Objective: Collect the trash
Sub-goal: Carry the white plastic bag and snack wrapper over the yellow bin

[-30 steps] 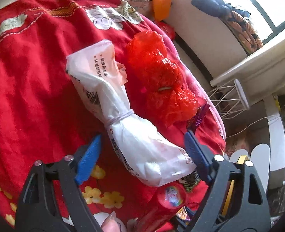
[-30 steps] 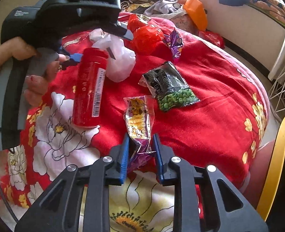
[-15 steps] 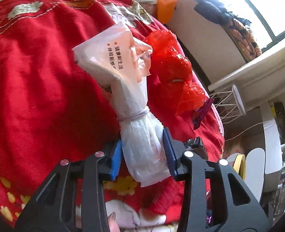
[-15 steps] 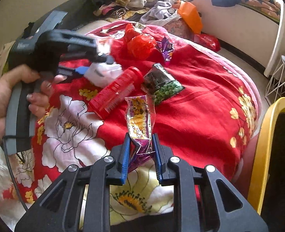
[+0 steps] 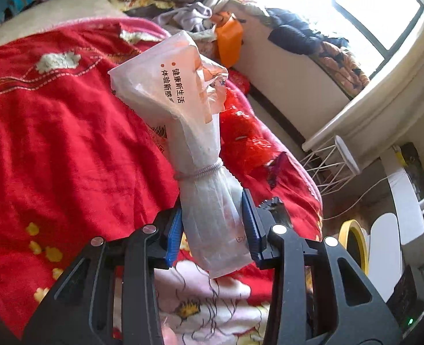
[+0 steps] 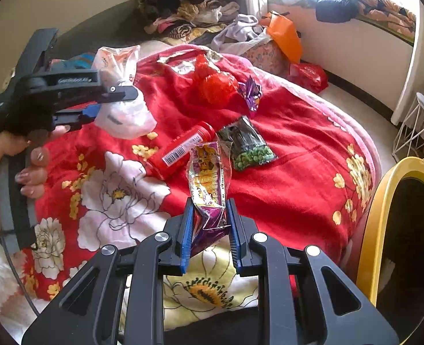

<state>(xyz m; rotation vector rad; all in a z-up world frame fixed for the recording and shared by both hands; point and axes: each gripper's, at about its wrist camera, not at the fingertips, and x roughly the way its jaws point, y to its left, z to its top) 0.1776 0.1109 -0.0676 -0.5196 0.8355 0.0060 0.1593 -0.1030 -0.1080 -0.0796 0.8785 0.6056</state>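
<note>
My left gripper (image 5: 212,227) is shut on a white plastic bag (image 5: 194,143) tied with a band and holds it above the red blanket (image 5: 53,143); the bag also shows in the right wrist view (image 6: 122,109). My right gripper (image 6: 209,230) is shut on a purple and yellow snack wrapper (image 6: 209,178) lifted off the bed. On the blanket lie a red tube (image 6: 183,149), a black pea packet (image 6: 246,146), a red crumpled bag (image 6: 214,83) and a small purple wrapper (image 6: 250,92).
A yellow-rimmed bin (image 6: 384,230) stands at the bed's right edge. A white wire rack (image 6: 418,132) stands on the floor by the wall. Clothes (image 6: 189,14) and an orange bag (image 6: 283,37) lie at the far end of the bed.
My left gripper closed on the white bag and lifted it off the blanket. My right gripper raised the snack wrapper and drew back from the bed.
</note>
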